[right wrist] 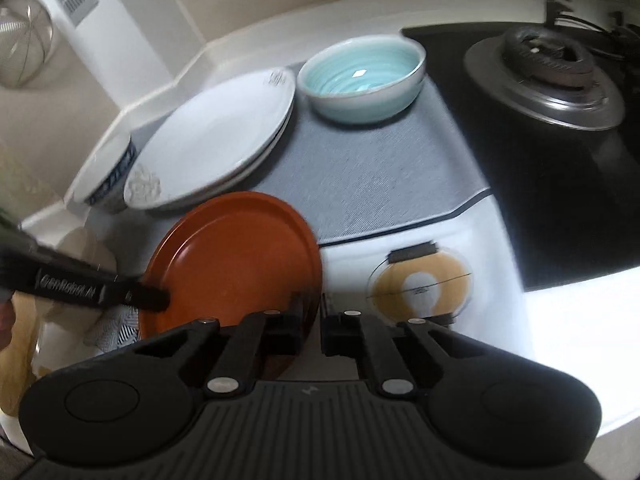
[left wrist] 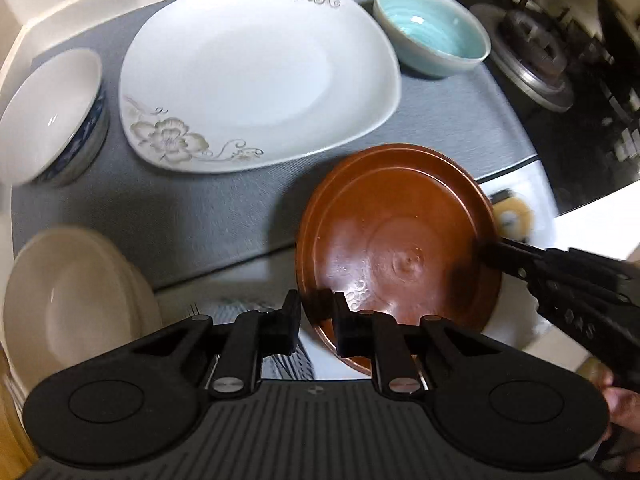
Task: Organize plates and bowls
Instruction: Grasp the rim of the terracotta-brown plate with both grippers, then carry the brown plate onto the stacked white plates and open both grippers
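A brown round plate (left wrist: 396,252) is held tilted above the counter's front edge; it also shows in the right wrist view (right wrist: 236,260). My left gripper (left wrist: 318,320) is shut on its near rim. My right gripper (right wrist: 312,328) is shut on its opposite rim and shows in the left wrist view (left wrist: 492,252). A large white flowered plate (left wrist: 256,76) lies on the grey mat (left wrist: 200,216). A turquoise bowl (left wrist: 432,28) stands behind it to the right. A blue-patterned white bowl (left wrist: 52,116) stands at the left. A cream plate stack (left wrist: 76,300) is near left.
A black gas hob with a burner (right wrist: 544,76) lies at the right. A round yellow sticker (right wrist: 420,284) marks the white counter by the mat's front edge. A patterned cloth (left wrist: 256,344) lies under my left gripper. A wall runs behind the mat.
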Demonstrator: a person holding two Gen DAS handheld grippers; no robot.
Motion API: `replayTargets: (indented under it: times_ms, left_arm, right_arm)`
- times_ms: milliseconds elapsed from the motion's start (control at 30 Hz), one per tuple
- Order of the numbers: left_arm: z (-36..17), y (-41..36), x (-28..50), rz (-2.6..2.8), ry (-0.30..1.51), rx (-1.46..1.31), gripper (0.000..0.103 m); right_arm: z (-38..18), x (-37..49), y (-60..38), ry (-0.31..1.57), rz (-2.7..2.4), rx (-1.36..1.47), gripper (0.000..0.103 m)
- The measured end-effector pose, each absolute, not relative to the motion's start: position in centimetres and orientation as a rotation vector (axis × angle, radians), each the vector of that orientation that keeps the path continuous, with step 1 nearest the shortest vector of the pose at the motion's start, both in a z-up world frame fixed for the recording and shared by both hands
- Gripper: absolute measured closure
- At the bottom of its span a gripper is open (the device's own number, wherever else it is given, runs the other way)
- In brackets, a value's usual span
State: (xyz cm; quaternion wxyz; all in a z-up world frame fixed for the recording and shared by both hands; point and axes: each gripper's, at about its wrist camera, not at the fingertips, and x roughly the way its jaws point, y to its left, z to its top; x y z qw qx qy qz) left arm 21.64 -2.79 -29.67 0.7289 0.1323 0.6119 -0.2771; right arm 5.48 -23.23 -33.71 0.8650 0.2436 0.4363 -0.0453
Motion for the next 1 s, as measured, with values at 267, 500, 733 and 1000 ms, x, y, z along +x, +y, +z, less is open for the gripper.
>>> replayTargets:
  times_ms: [267,500,733,1000]
  left_arm:
    - [-21.8,0.5,22.8,-0.622,1.274,0.085,0.085]
    - [-18.8,1.1,26.1,-0.597,1.173,-0.041,0.085]
    - [-19.2,1.3,29.7,-0.548,1.081,-0.021,0.085]
    - [-26.2,1.3,35.6,-0.507,1.175,-0.063,0.085]
  right_arm:
    - [-25.0,5.2,-22.3,0.739,-0.038,0.476,0.096]
    - [-20.5,9.6,-21.5,0.689,-0.008,0.384,0.096]
    - [-19.3,16.1,-19.8,0.716,-0.016,0.294,0.096]
    - [-25.4,22.8,-18.4,0.852,-0.051,0.192,0.096]
